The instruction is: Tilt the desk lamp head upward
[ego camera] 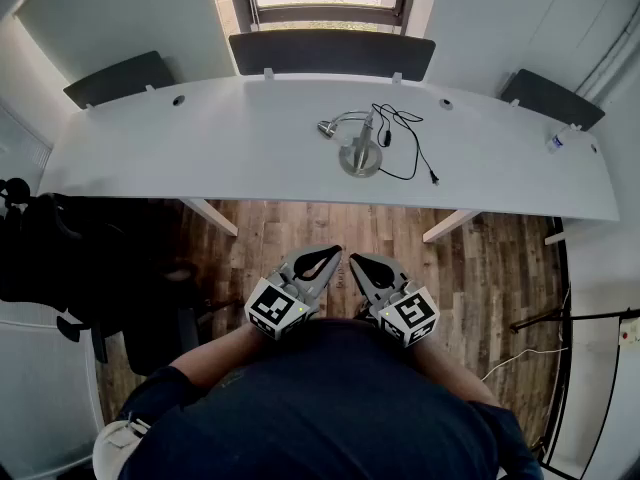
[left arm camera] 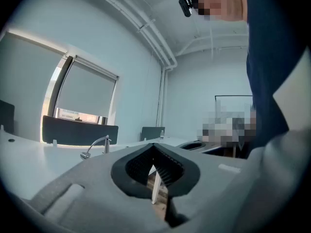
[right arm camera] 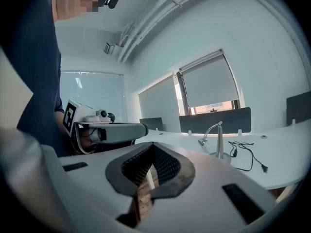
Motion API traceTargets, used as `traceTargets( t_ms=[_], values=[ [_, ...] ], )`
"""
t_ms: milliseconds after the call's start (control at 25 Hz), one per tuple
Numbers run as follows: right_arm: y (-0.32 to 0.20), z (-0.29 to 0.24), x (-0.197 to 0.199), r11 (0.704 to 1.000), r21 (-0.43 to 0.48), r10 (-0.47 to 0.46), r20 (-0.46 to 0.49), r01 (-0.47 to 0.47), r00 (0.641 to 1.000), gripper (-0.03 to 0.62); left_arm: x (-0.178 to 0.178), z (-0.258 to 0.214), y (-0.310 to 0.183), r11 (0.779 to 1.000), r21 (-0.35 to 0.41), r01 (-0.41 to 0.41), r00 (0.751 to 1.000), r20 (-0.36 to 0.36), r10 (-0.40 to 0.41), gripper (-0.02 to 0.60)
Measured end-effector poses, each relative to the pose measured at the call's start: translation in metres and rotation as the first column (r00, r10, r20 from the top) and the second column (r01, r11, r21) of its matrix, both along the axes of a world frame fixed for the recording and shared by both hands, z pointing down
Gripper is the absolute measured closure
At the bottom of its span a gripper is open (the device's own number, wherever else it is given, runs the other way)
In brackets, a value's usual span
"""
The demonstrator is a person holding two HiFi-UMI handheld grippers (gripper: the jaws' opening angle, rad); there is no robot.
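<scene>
Left gripper and right gripper (side by side) are pressed together, empty, well apart from the lamp near the tabletop's front edge.

Silver desk lamp upright on desk, head seemingly drooping.

Holding the left hand-held gripper and the right hand-held gripper side by side just in front of the torso, at the near side. Pointing both toward the far side, tips angled inward and almost meeting. Both pairs of jaws pressed together, nothing between. Left forearm tucked in close.
</scene>
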State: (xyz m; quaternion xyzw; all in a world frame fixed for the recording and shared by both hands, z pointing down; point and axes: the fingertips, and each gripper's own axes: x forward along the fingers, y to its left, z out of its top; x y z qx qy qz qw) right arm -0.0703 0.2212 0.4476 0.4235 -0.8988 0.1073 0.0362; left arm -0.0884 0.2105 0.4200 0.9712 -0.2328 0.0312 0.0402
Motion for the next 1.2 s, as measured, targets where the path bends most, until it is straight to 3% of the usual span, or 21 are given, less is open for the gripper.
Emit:
traceTargets(
  t_ms=[480,760,1200],
  values=[
    [-0.022,0.014,0.022,0.999,-0.030,-0.015,0.010,0.015,1.000,0.584,0.021,0.014,-0.025,0.999,-0.024,0.024,1.000,0.017,-0.024,0.575],
    [-0.057,0.013,0.056,1.000,-0.005,-0.018,0.023,0.018,1.000,0.583,0.051,0.017,-0.059,0.998,-0.028,0.062,0.998,0.026,-0.061,0.575],
    [-0.110,0.005,0.117,0.993,0.049,-0.112,0.043,0.109,0.993,0.583,0.102,0.007,-0.115,0.980,0.016,0.200,0.979,0.028,-0.201,0.574]
  ],
)
